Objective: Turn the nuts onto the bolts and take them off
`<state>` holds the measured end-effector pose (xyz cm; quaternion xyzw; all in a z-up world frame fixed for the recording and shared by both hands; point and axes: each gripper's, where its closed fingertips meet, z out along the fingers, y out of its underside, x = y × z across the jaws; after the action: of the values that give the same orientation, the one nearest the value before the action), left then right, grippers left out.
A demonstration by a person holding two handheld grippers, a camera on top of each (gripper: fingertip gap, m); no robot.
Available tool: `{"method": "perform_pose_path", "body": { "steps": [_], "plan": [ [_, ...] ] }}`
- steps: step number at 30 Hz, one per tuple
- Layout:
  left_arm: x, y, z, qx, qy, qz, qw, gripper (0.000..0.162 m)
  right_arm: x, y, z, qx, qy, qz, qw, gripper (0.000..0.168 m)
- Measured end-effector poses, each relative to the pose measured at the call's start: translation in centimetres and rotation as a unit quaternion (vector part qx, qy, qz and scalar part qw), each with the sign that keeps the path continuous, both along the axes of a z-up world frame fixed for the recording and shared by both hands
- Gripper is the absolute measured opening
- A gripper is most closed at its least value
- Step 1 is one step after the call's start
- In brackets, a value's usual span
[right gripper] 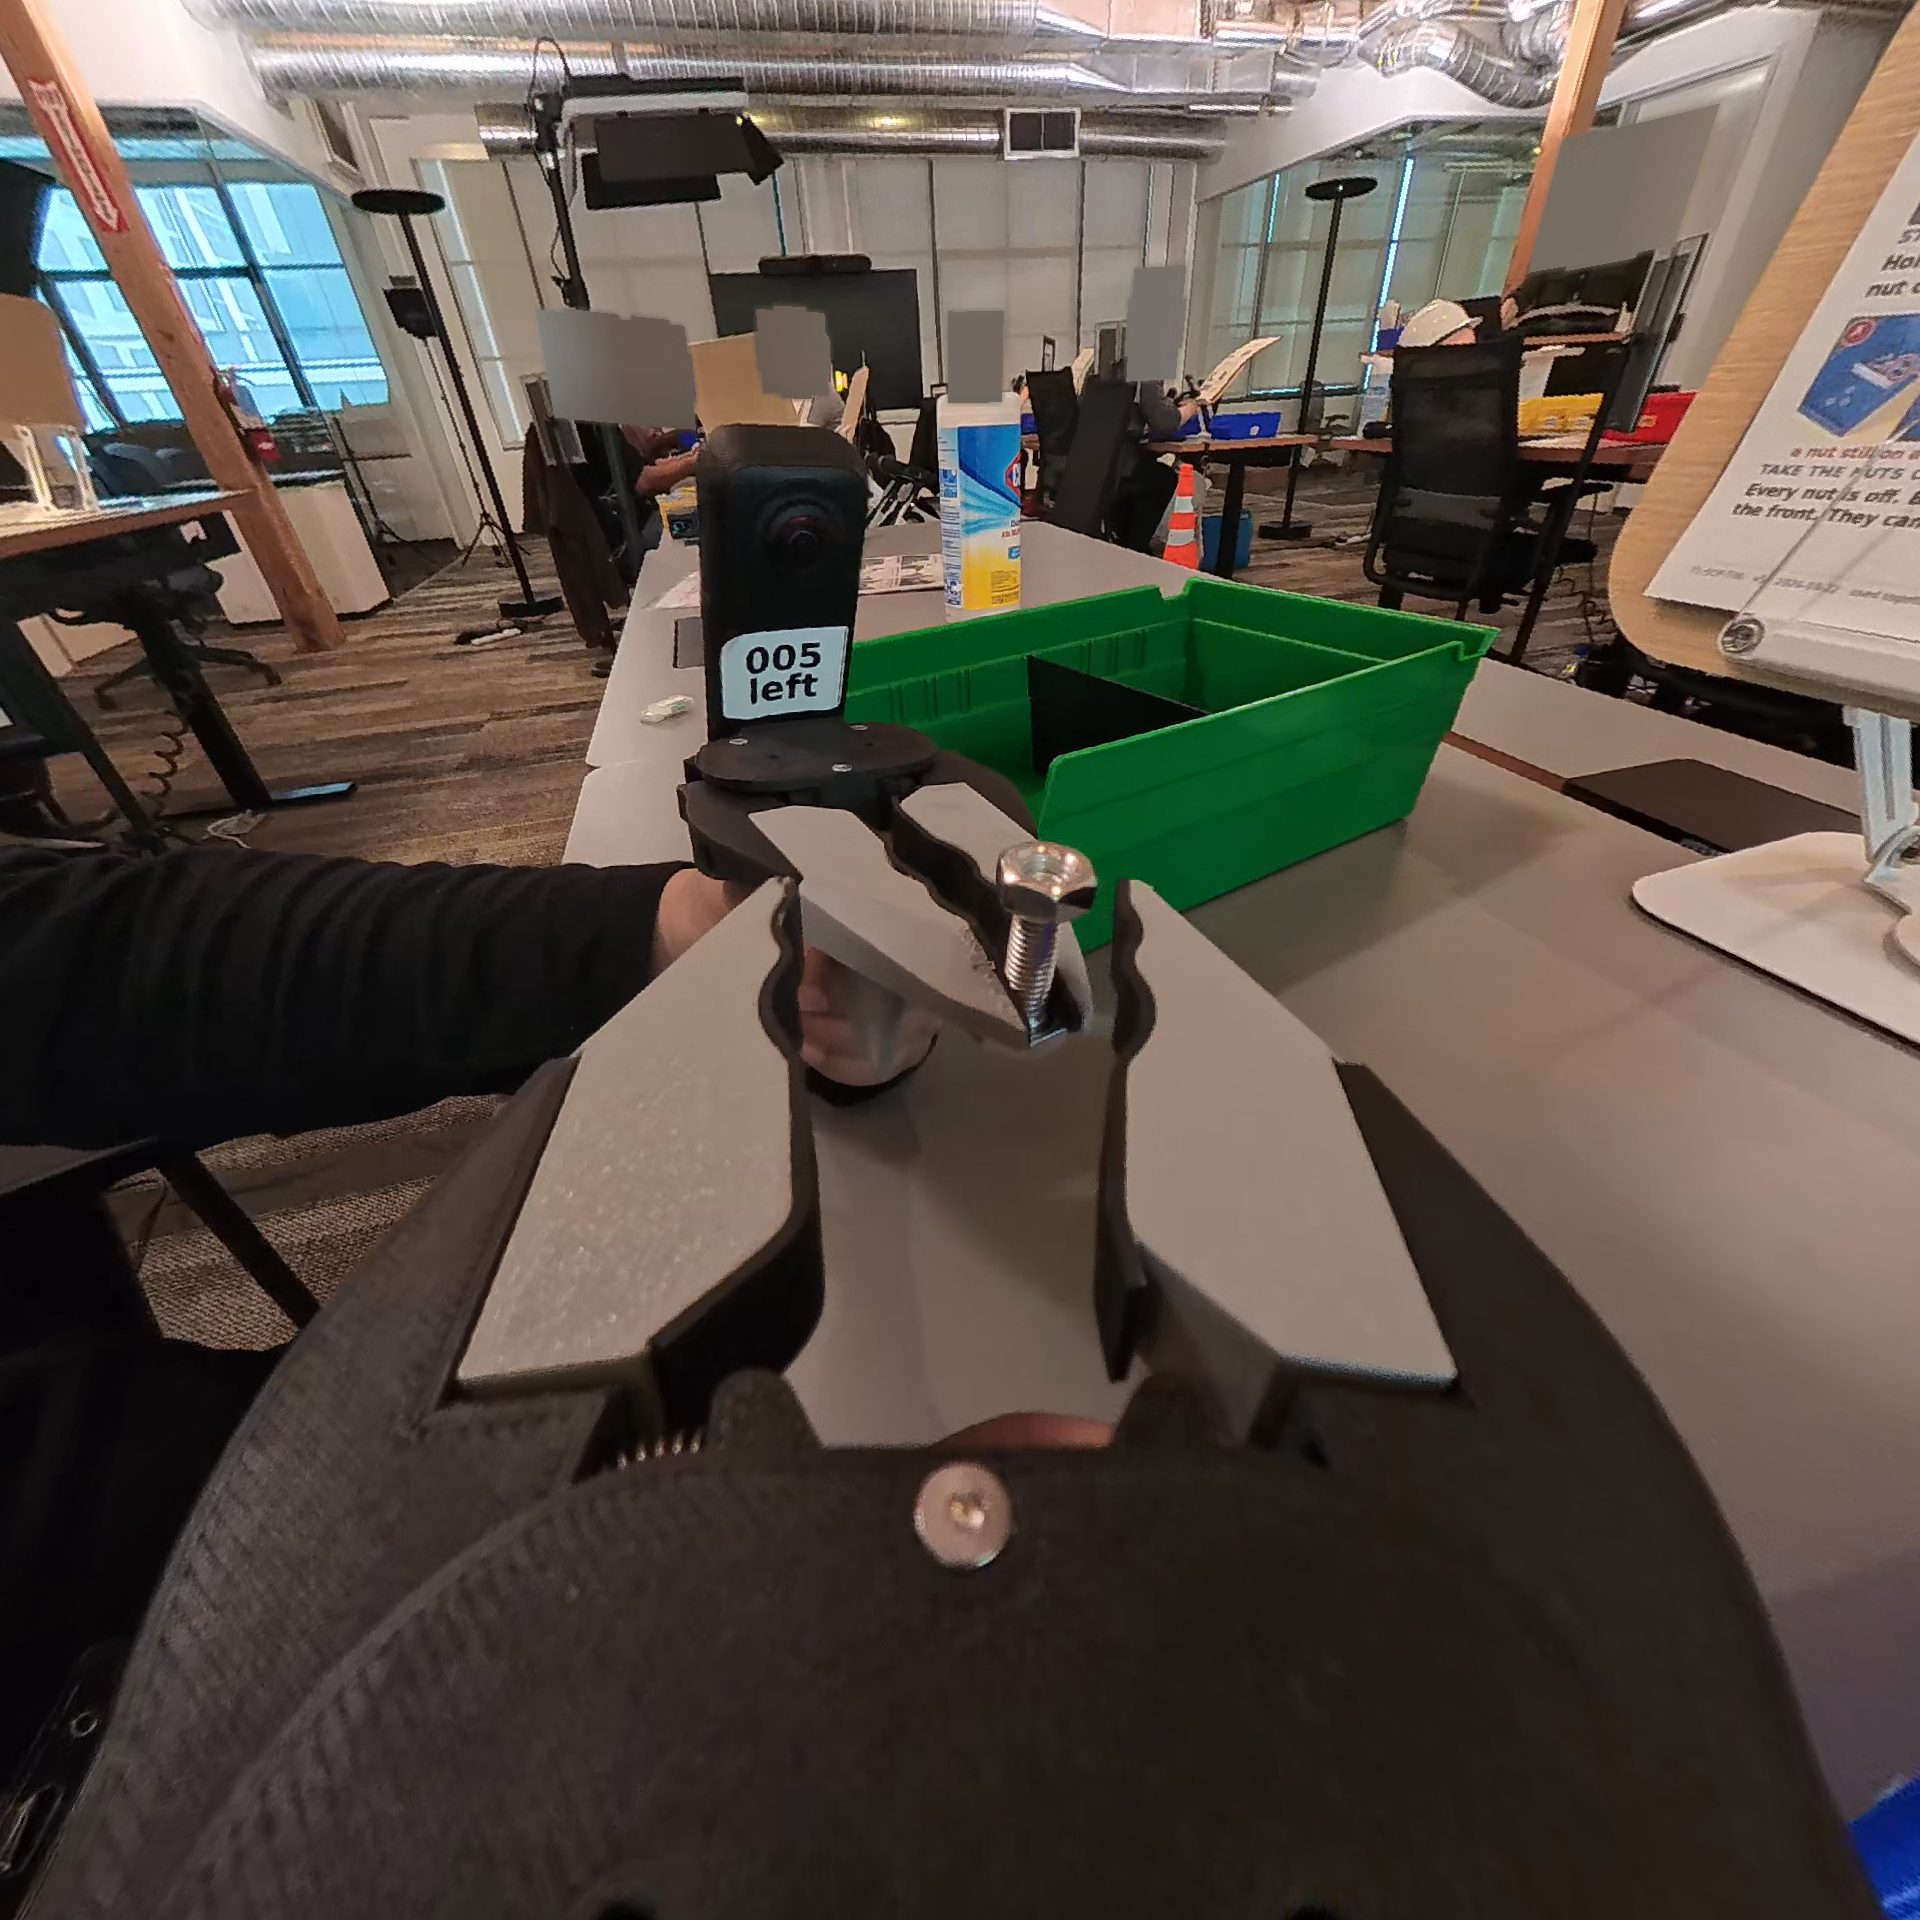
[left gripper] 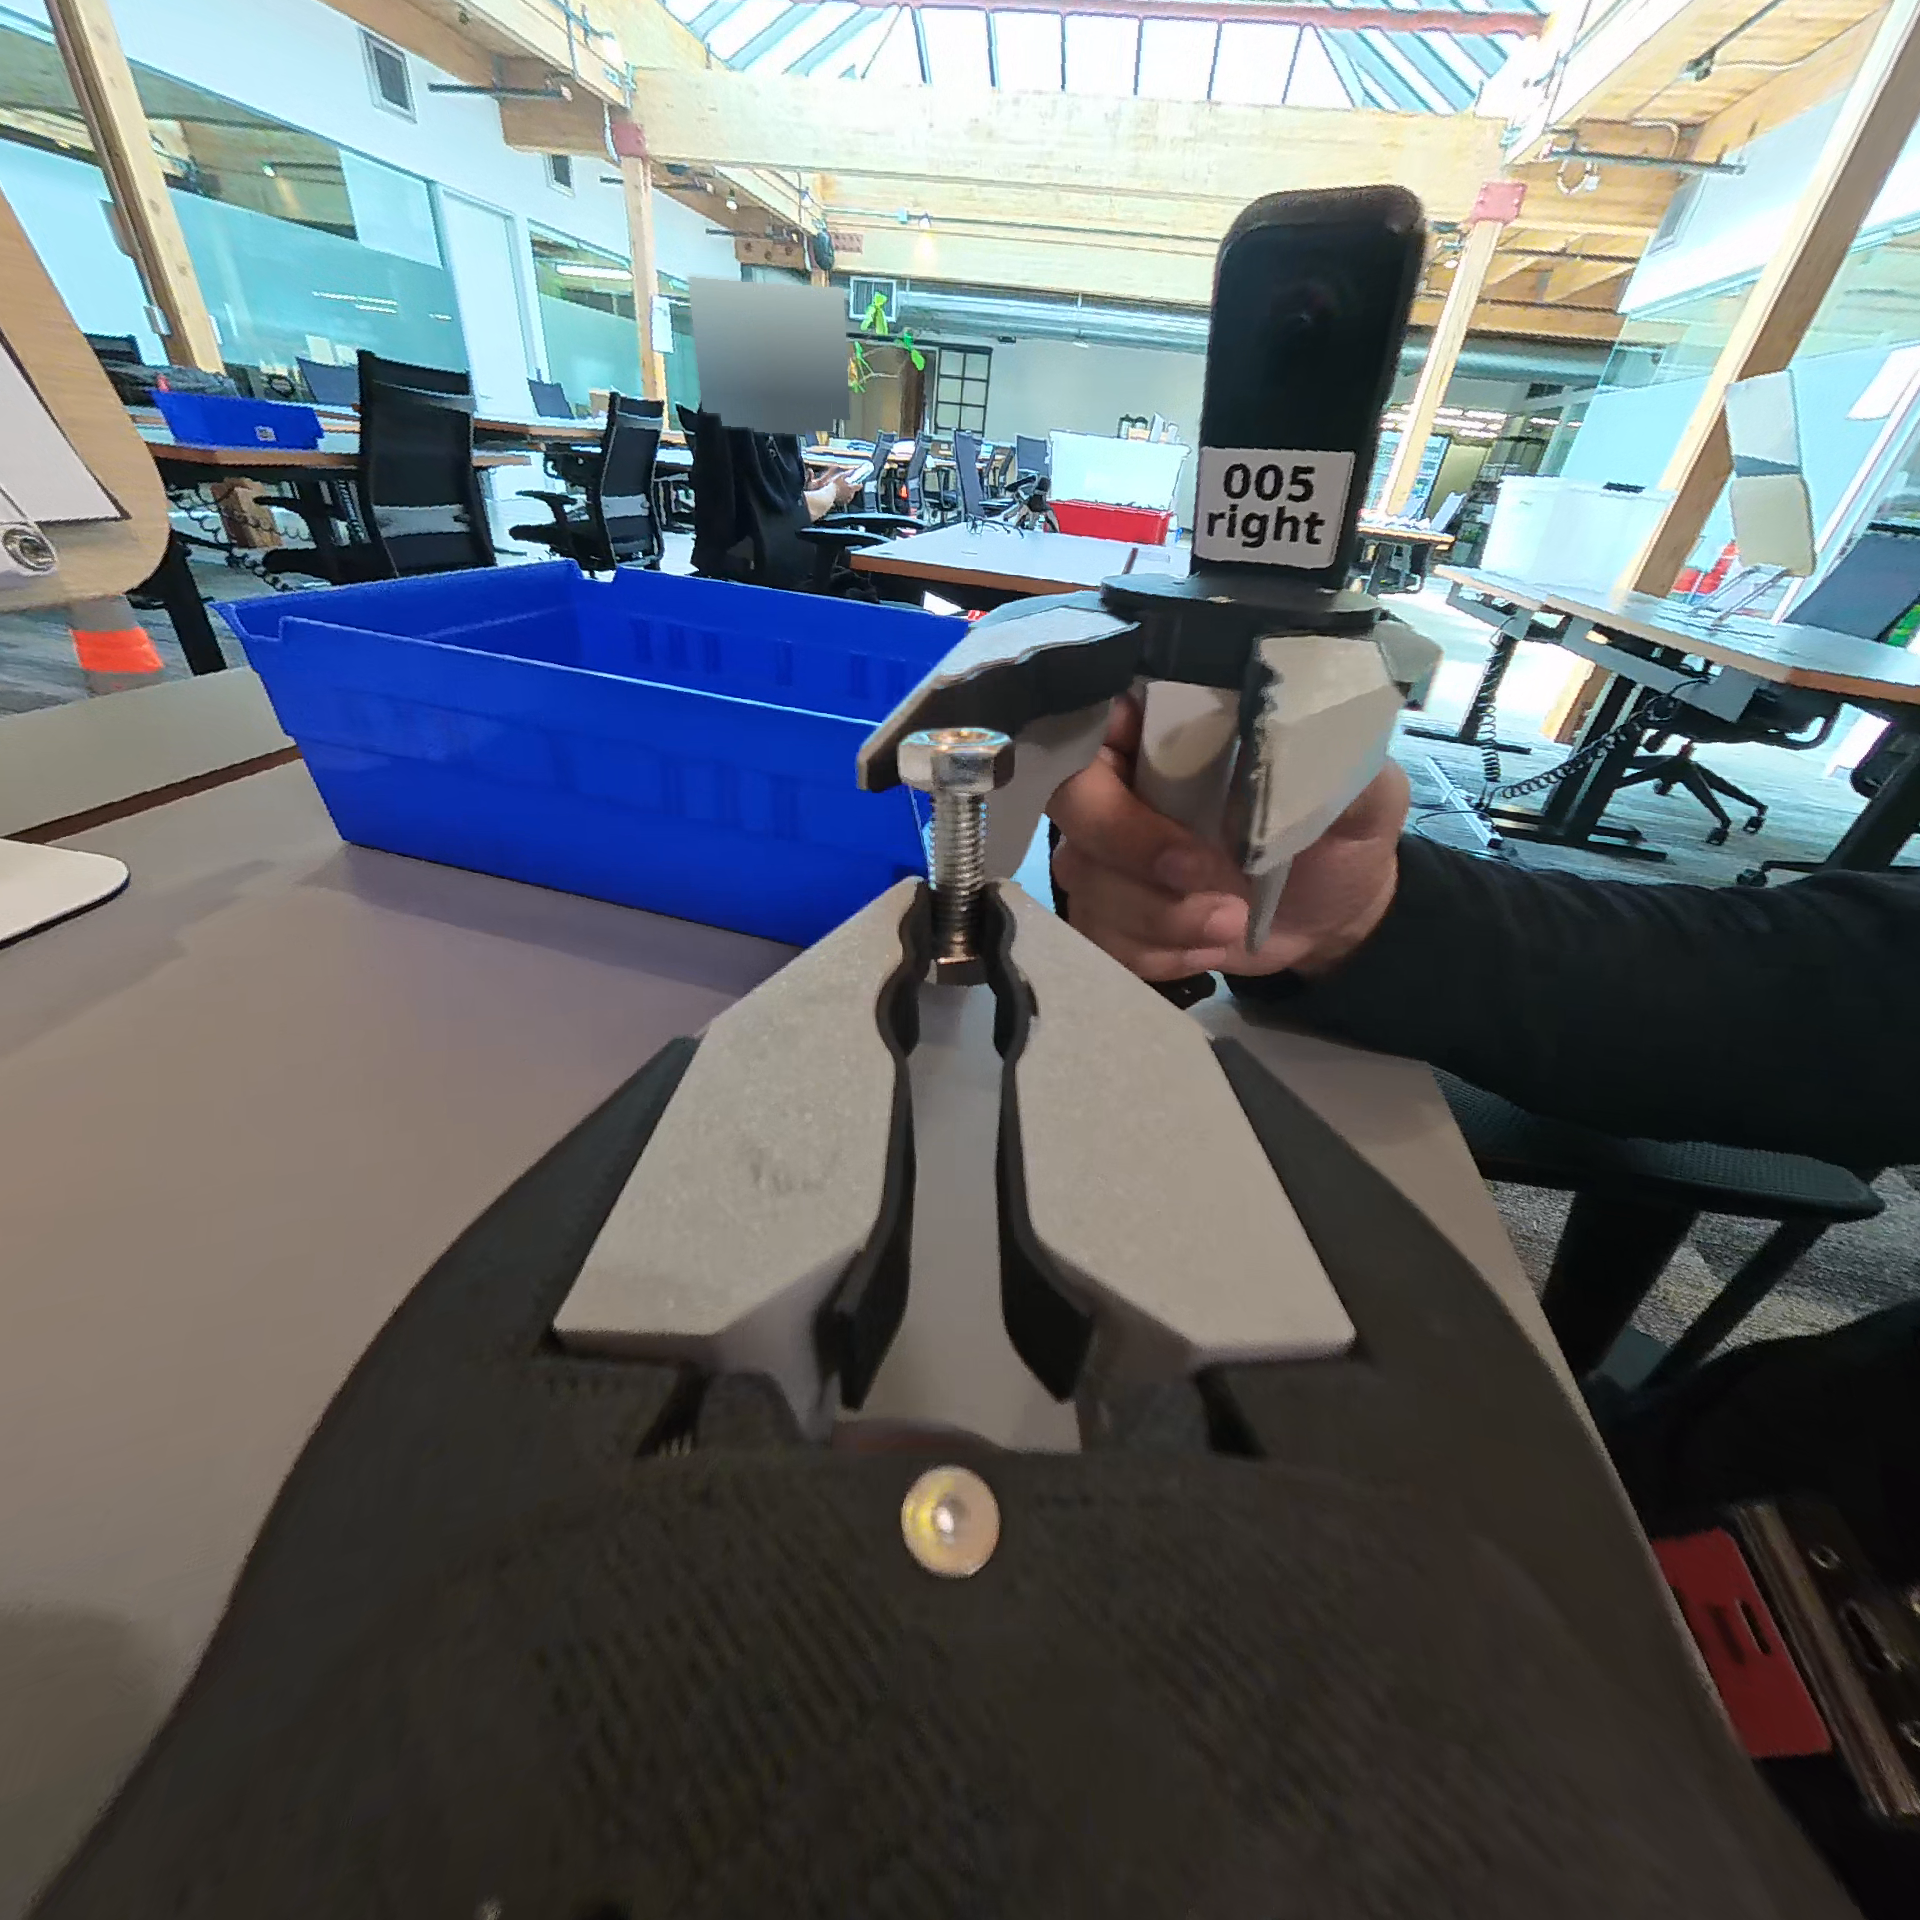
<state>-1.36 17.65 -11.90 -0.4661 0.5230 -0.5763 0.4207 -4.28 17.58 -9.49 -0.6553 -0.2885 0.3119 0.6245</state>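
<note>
Two tools meet over the grey bench [left gripper: 312,1039]. The left tool [left gripper: 958,935] is pressed together, pinching the lower threads of an upright bolt [left gripper: 956,821] just above a nut [left gripper: 954,971], head up. The right tool [right gripper: 951,966] stands spread, its fingers either side of that bolt. A blue bin [left gripper: 582,727] sits beyond near the far edge; a green bin [right gripper: 1247,748] lies opposite.

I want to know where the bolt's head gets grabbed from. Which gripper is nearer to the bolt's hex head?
Right. The right gripper is open, fingers level with the bolt's hex head. The left gripper clamps low on the bolt's shank, below the head.
</note>
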Motion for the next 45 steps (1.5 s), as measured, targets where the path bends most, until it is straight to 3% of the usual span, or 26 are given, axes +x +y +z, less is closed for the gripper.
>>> {"method": "perform_pose_path", "body": {
  "steps": [11,15,28,36,42,45],
  "plan": [
    [0.3,0.3,-0.5,0.012,0.013,0.014,1.0,0.006,-0.8,0.3,-0.8,-0.003,-0.029,-0.007,1.0,0.066],
    [0.0,1.2,-0.1,-0.002,0.003,0.029,1.0,0.006,-0.2,0.3,-0.4,-0.005,-0.01,-0.008,1.0,0.059],
    [0.4,-0.5,-0.6,0.01,0.017,-0.002,1.0,0.006,-0.6,0.5,-0.8,-0.011,-0.017,-0.009,1.0,0.064],
    [-0.1,2.7,-0.2,-0.027,0.009,0.062,0.998,0.006,0.2,0.3,-0.2,-0.003,-0.001,-0.017,1.0,0.06],
    [0.6,-0.5,-0.8,0.002,0.023,0.002,1.0,0.006,-0.4,0.9,-0.9,-0.021,-0.008,-0.017,1.0,0.067],
    [0.7,1.5,-0.6,-0.009,0.019,0.051,0.998,0.006,-0.1,1.1,-1.0,-0.006,-0.029,-0.036,0.999,0.065]
  ]
}}
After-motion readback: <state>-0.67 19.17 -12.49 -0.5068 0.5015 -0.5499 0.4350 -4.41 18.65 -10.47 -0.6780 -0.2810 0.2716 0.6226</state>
